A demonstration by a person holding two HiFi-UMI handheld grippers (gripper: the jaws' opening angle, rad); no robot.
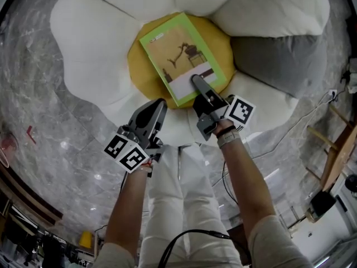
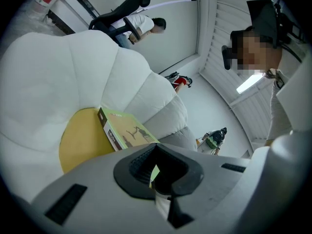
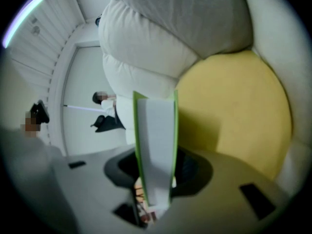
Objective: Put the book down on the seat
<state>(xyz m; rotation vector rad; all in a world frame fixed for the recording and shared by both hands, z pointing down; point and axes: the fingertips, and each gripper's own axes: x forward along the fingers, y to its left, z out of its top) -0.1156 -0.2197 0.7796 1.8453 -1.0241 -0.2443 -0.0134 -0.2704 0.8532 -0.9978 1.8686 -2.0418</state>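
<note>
Nearest the viewer, white trousers [image 1: 178, 205] and two forearms are seen from above. The left gripper [image 1: 160, 103] is held short of the seat's front edge. Its jaws are drawn almost together, with only a thin slit left between the ribbed pads, and nothing is held in them.

Just beyond and to its right, the right gripper [image 1: 198, 81] is closed on the book [image 1: 178, 52]. The near short edge of the book is clamped between the pads, and in the right gripper view the pages are seen edge-on, running out from the jaws.

The book, with a green-bordered cover, is held out over the yellow centre [image 1: 142, 71] of the seat [image 1: 95, 32], a flower-shaped cushion with white lobes and one grey lobe [image 1: 279, 57]. Whether its far end already touches the yellow fabric cannot be told.

The book is judged to be stiff, flat and moderately light. Gripped at one edge, it would be levered downward by its own weight. The cover looks smooth and may slip, so hold is best taken mid-edge, with cover and pages pinched together. The seat is judged soft enough to yield beneath it.
</note>
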